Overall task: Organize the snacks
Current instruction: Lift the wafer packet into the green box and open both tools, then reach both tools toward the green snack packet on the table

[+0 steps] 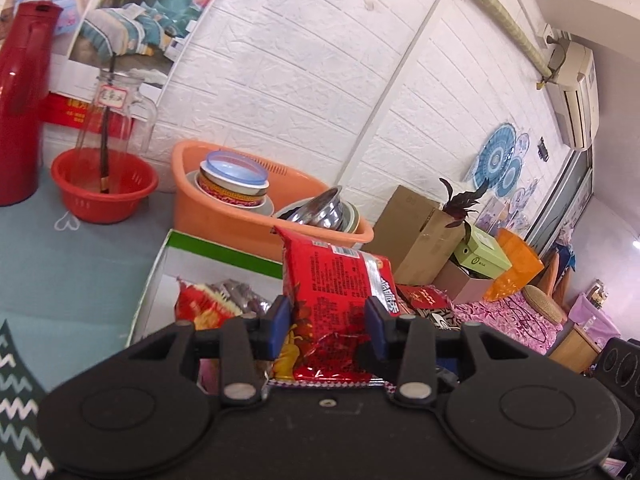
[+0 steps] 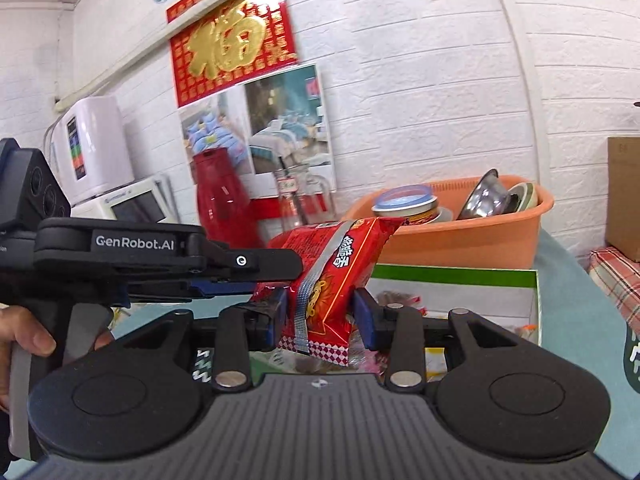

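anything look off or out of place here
Yes: both tools grip the same red snack packet at once, the left tool and the right tool each pinching it, so the packet is crumpled and tilted above the green-edged box. Nothing looks spilled.

A glossy, crinkled foil finish is shown by the red snack packet (image 1: 336, 292). The basin (image 1: 224, 220) is formed of smooth orange plastic. Polished metal is seen on the bowl (image 1: 320, 208). Matt cardboard forms the box (image 1: 416, 232).
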